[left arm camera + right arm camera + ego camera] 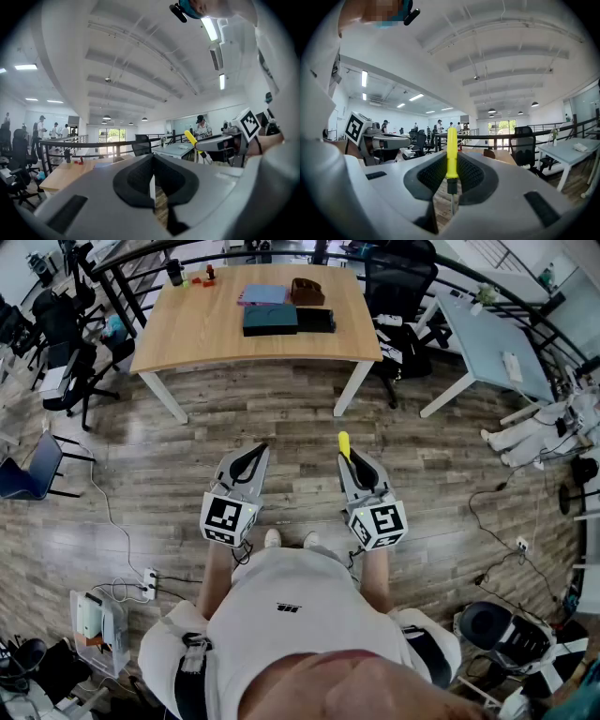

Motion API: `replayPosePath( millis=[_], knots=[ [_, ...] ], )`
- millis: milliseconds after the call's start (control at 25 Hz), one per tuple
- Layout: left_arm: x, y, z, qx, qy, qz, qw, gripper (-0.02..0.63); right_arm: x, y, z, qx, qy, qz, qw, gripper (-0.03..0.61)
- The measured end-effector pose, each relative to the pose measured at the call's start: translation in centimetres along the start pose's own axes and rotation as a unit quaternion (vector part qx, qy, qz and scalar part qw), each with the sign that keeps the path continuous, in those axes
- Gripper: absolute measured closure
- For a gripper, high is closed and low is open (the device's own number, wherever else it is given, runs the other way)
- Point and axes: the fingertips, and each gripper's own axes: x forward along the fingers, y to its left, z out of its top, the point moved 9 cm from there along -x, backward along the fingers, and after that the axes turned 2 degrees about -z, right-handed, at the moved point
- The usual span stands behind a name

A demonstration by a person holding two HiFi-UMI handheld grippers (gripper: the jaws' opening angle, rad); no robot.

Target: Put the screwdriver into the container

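Observation:
A screwdriver (451,157) with a yellow handle stands upright between my right gripper's (451,183) jaws, handle up and thin shaft pointing down; the pads press on it. From the head view its yellow handle (344,444) sticks out past the right gripper (352,461), held at waist height over the wooden floor. My left gripper (254,456) hangs level beside it, jaws together with nothing between them (153,187). A brown open container (307,291) sits on the far wooden table (187,343), well ahead of both grippers.
On the table lie a dark teal box (270,319), a black case (316,321), a pink-and-blue flat item (262,295) and small red bits (208,275). Office chairs (398,282) stand around it. A pale desk (487,352) is at the right; cables and a power strip (148,583) lie on the floor.

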Motion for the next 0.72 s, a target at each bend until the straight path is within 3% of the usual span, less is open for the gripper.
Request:
replayPosePath(
  millis=[720],
  knots=[
    [-1.3, 5.1, -2.1, -0.010, -0.004, -0.017, 0.9998, 0.607, 4.6, 4.5, -1.1, 0.006, 0.008, -0.002, 1.000, 0.520]
  ],
)
